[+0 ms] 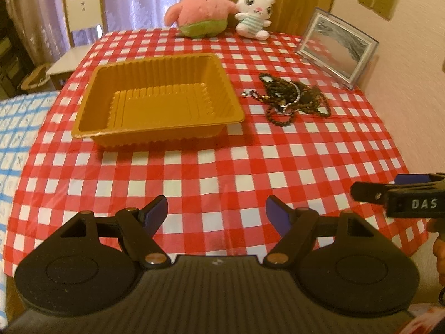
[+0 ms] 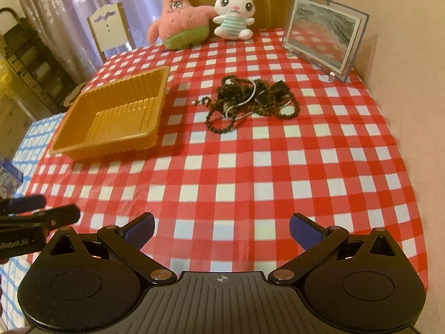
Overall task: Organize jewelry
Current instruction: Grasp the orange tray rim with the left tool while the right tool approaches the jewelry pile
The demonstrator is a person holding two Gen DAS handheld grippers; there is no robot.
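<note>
While you hold both tools low over the near edge of the table, your left gripper (image 1: 217, 217) has its blue pads (image 1: 154, 213) spread wide with nothing between them; your right gripper (image 2: 221, 229) is likewise wide apart and empty, pads (image 2: 304, 229) clear of the cloth (image 2: 236, 172); each tool shows at the margin of the other's view, side by side and apart. Ahead of the left gripper, the gold tray (image 1: 157, 98) sits empty on the red-and-white check cloth; in the right view the same tray (image 2: 111, 119) lies left of centre. The jewelry (image 2: 247, 98) lies in one tangled heap on the cloth, right of the tray and not touching it: dark bead strands, a silver chain, a small black piece; individual items cannot be separated by eye. From the left view the heap (image 1: 292, 97) sits between tray and frame (image 1: 338, 47). At the far edge: pink plush (image 2: 178, 18) and white plush (image 2: 235, 12), touching; a chair (image 2: 109, 27) beyond the table.
</note>
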